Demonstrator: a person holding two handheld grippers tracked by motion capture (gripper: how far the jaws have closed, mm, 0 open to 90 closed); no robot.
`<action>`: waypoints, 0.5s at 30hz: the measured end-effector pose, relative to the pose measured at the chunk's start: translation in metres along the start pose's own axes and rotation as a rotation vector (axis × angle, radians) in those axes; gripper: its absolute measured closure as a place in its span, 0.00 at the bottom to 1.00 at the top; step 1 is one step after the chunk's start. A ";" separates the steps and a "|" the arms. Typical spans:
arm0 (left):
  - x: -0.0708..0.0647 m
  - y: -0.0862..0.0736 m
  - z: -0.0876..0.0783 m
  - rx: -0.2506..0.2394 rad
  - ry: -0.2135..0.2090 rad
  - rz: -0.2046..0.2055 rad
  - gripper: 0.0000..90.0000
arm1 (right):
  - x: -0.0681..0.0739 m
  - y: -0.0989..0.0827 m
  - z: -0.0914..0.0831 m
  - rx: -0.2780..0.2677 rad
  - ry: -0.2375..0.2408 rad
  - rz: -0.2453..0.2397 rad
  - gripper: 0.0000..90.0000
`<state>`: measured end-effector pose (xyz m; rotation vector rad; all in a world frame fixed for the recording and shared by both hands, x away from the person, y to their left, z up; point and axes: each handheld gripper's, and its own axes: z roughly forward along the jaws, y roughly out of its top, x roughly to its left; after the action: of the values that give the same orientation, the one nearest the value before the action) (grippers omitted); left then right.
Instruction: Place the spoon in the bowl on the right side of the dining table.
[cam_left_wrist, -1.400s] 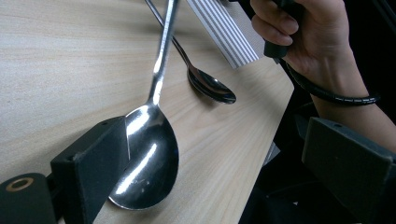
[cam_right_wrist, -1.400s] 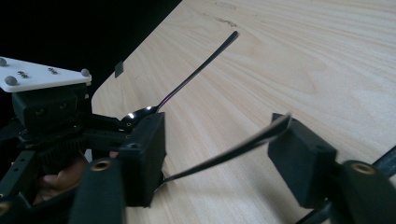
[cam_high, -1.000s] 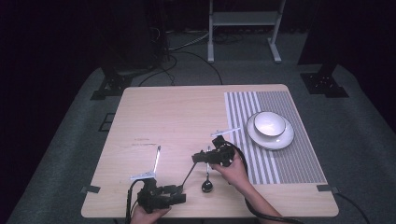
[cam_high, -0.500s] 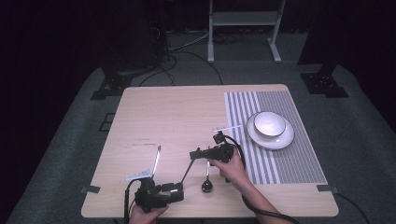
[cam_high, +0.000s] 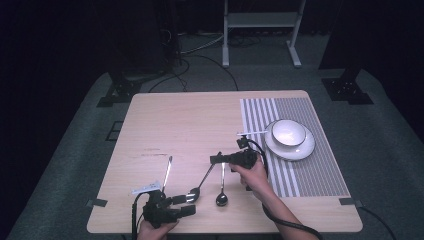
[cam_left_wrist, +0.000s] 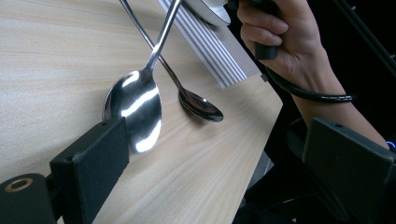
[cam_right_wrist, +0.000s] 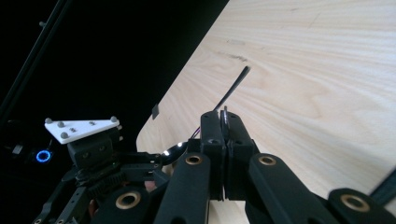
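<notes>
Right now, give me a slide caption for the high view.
Right gripper shut on a spoon handle; left gripper open beside a second spoon on the wooden table.

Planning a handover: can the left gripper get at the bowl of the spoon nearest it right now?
Probably yes. The left gripper stands open, with the bowl of that spoon just ahead of one jaw and nothing between. The right gripper seems shut on its handle.
</notes>
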<state>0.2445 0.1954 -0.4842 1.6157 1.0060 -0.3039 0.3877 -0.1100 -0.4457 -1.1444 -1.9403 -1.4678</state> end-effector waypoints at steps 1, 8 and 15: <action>0.000 0.000 0.000 0.001 0.000 0.000 0.06 | -0.002 0.001 -0.003 -0.010 -0.004 0.005 0.98; 0.000 -0.001 0.001 0.010 0.002 -0.002 0.06 | -0.005 0.005 -0.014 -0.040 -0.021 0.015 0.98; 0.000 -0.001 0.002 0.021 0.001 0.005 0.06 | -0.004 0.012 -0.031 -0.069 -0.038 0.015 0.98</action>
<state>0.2445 0.1940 -0.4857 1.6376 1.0019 -0.3112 0.3959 -0.1391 -0.4320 -1.2229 -1.9156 -1.5269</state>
